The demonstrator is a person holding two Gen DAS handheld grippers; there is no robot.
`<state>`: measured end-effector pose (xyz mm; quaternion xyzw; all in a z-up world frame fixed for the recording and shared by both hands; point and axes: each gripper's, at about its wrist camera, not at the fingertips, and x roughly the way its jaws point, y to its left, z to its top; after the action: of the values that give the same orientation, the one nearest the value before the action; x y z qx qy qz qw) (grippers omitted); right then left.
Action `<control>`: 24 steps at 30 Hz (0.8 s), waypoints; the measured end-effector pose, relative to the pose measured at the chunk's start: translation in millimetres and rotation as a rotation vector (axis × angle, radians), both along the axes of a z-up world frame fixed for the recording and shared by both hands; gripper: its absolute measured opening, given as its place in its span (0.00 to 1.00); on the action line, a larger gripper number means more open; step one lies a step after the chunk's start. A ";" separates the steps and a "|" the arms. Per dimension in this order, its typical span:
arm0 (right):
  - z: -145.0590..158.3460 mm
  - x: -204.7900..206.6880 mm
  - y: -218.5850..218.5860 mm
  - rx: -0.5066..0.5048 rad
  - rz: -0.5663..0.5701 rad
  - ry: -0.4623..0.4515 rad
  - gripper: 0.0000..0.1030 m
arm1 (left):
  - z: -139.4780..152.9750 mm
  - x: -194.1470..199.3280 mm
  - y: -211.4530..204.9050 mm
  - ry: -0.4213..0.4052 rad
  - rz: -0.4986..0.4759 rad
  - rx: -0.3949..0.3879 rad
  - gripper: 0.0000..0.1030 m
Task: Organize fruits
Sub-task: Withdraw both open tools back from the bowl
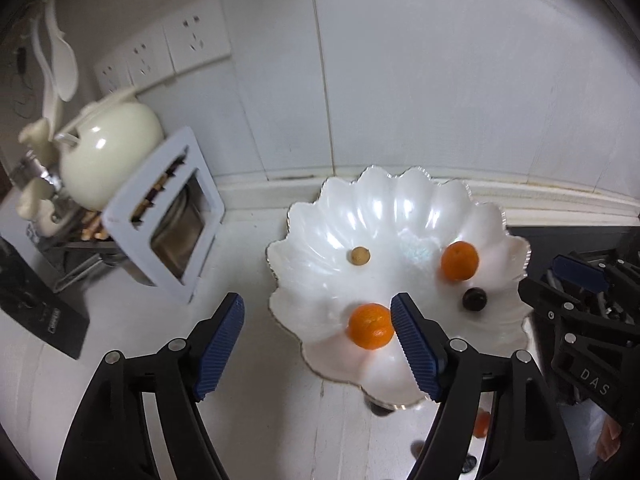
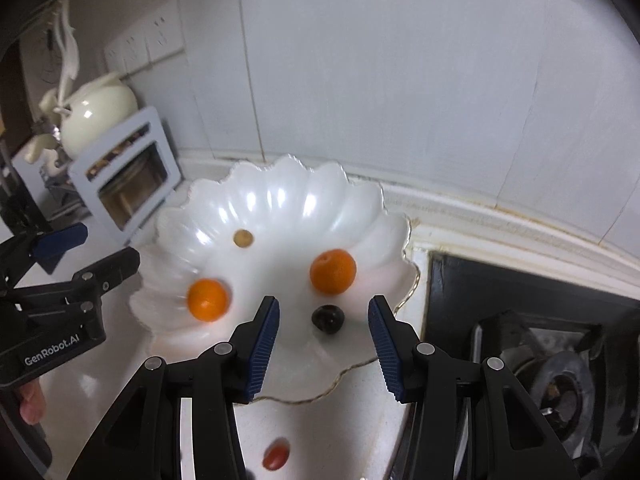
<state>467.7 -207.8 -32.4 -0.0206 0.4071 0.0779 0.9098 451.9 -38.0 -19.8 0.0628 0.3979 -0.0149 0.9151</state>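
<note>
Sat at the back edge of the white counter, against the tiled wall: a white scalloped dish. Held four fruits, all apart from one another. Lay near the dish's front-left rim: one orange, just beside the inner face of a blue pad in the left wrist view, though contact could not be told. Rested toward the right side of the dish: a second orange. Lay just in front of that one, near the front-right rim: a small dark round fruit. Sat toward the back left of the dish's middle: a small tan fruit.

Hung above the dish's front-left rim: the left gripper, fingers spread wide, gripping nothing. Hung above the front-right rim: the right gripper, fingers moderately parted and empty, the dark fruit showing in the gap below.

Lay on the counter in front of the dish, half hidden by the gripper arms: a reddish fruit.

Stood at the counter's back-left corner: a white rack and a cream teapot. Set into the counter right of the dish: a black gas hob.
</note>
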 end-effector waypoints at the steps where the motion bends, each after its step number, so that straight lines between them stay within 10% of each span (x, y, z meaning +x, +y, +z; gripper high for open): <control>1: 4.4 -4.3 0.4 0.005 0.004 -0.013 0.46 | 5.3 -6.1 0.0 -0.014 -0.002 0.000 0.74; 24: 53.4 -108.5 -11.7 0.017 -0.034 -0.216 0.46 | 56.2 -115.8 6.0 -0.195 -0.052 -0.036 0.80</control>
<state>359.2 -219.5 21.0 -0.0144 0.3064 0.0632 0.9497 336.1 -32.0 36.3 0.0577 0.3051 -0.0397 0.9497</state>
